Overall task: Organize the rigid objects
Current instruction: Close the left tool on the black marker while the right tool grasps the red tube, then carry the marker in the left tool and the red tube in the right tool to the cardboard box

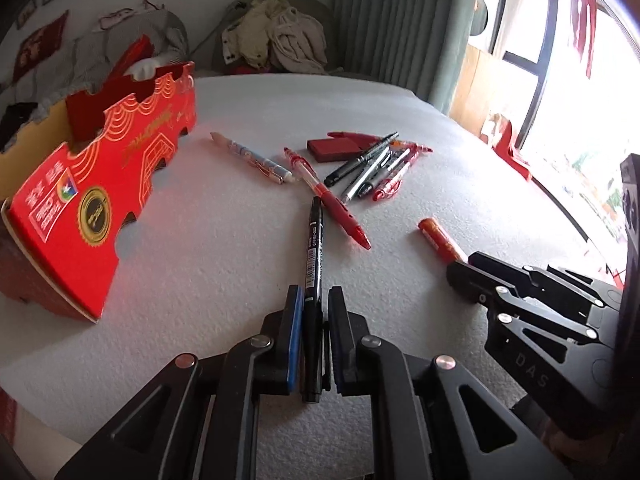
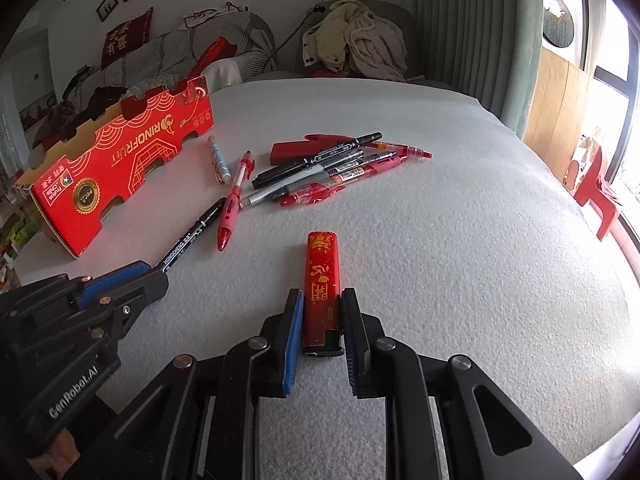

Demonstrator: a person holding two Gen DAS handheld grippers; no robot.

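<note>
A black marker point(image 1: 314, 240) lies lengthwise between the fingers of my left gripper point(image 1: 315, 300), which is shut on its near half. In the right wrist view the same marker point(image 2: 192, 236) sticks out of the left gripper point(image 2: 152, 276) over the white table. My right gripper point(image 2: 322, 296) is shut on a red lighter point(image 2: 322, 264) with gold print, pads against both of its sides. From the left wrist view the lighter point(image 1: 438, 236) pokes out of the right gripper point(image 1: 472, 276). Both objects sit low over the table cover.
A long red cardboard box point(image 1: 100, 184) point(image 2: 132, 160) stands open-topped at the left. A red pen point(image 1: 332, 200), a blue-and-white pen point(image 1: 256, 158) and a pile of several pens point(image 2: 328, 168) with a flat red piece point(image 1: 336, 148) lie mid-table. The white padded table cover point(image 2: 440, 240) is bare to the right.
</note>
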